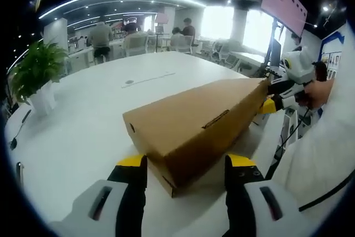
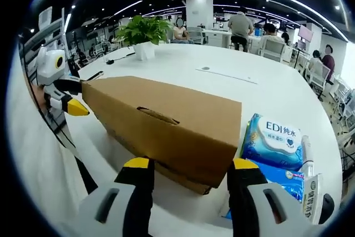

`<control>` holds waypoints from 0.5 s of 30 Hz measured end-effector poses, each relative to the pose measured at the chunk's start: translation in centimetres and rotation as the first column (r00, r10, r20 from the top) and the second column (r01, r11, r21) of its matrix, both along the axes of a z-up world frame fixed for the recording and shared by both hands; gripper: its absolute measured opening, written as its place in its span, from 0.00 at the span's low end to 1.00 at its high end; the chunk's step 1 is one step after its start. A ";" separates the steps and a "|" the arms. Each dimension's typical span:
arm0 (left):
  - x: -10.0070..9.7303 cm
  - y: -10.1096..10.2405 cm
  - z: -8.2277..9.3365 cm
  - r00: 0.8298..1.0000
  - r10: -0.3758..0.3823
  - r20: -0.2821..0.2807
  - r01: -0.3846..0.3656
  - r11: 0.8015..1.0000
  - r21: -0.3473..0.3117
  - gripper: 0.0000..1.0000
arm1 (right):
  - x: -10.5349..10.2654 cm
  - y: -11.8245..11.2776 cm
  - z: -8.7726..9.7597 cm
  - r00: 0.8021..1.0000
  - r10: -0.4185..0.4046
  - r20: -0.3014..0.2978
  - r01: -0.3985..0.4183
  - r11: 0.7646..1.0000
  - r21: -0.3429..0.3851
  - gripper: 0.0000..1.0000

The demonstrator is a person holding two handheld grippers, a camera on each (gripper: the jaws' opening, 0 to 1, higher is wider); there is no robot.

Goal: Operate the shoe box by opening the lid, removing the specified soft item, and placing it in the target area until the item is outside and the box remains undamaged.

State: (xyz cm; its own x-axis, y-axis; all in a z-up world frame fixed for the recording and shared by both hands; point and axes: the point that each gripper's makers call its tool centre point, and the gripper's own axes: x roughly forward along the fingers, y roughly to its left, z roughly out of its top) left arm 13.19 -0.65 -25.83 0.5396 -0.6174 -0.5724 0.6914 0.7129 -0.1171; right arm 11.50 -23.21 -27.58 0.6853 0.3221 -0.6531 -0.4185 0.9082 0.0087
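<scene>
A brown cardboard shoe box point(image 1: 194, 123) lies lengthwise on the white table point(image 1: 83, 115), lid down. My left gripper point(image 1: 187, 162) is open, its yellow-tipped jaws standing either side of the box's near corner. At the far end, my right gripper point(image 1: 272, 95) reaches the box from the right. From the other end, the shoe box point(image 2: 166, 120) runs away between the open jaws of my right gripper point(image 2: 190, 165), and my left gripper point(image 2: 72, 97) sits at its far left end. I cannot tell whether any jaw touches the cardboard.
Blue wet-wipe packs point(image 2: 272, 137) and a white tube point(image 2: 307, 162) lie right of the box. A potted plant point(image 2: 144, 29) stands at the table's far side, with a black cable point(image 1: 18, 131) nearby. People sit at desks behind. A white sleeve point(image 1: 321, 148) is close.
</scene>
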 end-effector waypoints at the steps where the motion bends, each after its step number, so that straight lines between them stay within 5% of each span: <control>1: 0.0 0.0 -0.1 1.000 0.000 0.000 0.000 1.000 0.002 0.59 | -0.1 0.0 0.0 1.000 0.006 0.003 -0.006 1.000 -0.009 0.54; 15: -0.8 -0.2 -1.4 1.000 -0.010 0.002 0.010 1.000 0.027 0.65 | -1.5 1.0 -1.4 0.997 0.063 -0.042 -0.064 0.997 -0.032 0.67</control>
State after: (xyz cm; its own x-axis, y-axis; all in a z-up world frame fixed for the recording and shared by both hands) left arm 12.34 -0.86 -27.20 0.5344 -0.6072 -0.5879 0.6990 0.7086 -0.0965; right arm 10.01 -22.20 -28.94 0.6367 0.3415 -0.6913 -0.4753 0.8798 -0.0031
